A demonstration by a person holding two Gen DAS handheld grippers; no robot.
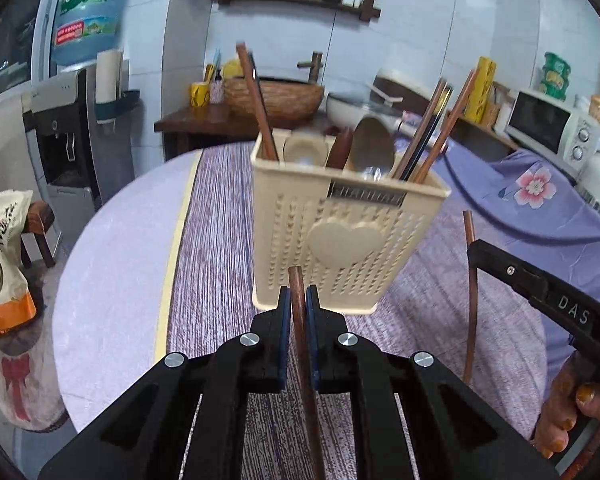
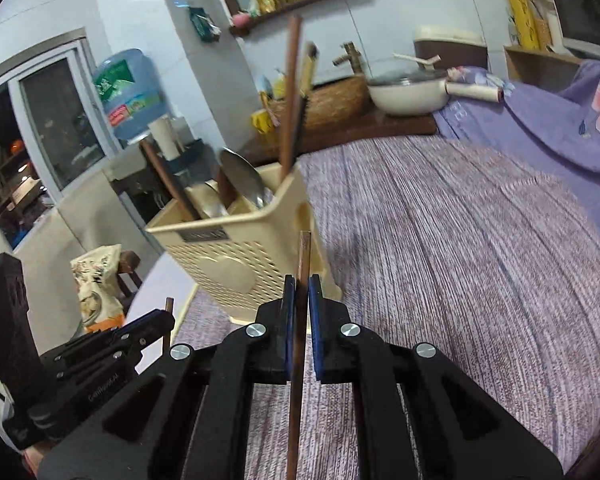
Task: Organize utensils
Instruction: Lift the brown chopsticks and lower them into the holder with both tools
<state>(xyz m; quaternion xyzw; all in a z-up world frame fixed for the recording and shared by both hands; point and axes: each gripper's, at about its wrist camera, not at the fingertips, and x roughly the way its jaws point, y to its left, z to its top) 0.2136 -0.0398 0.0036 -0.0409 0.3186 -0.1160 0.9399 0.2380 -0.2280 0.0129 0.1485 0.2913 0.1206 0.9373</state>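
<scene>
Lower ends of both held chopsticks are cut off by the gripper bodies; label text on the holder is too blurred to be read. Left gripper (image 1: 299,300) is clamped on a brown chopstick (image 1: 297,292), which is pinched between the blue pads with its tip standing just above them. Right gripper (image 2: 302,292) is clamped on a second chopstick (image 2: 304,252) the same way, its tip raised further past the pads. In the left wrist view the right gripper (image 1: 470,246) is seen at the right edge, with the hand (image 1: 568,412) on its handle only partly shown. Beige perforated utensil holder (image 1: 340,240) stands on the purple striped tablecloth (image 1: 220,240), just beyond both grippers. Inside it are seen several upright chopsticks (image 1: 428,132), a metal spoon (image 1: 372,144) and a dark wooden utensil (image 1: 338,148); divider layout cannot be told.
</scene>
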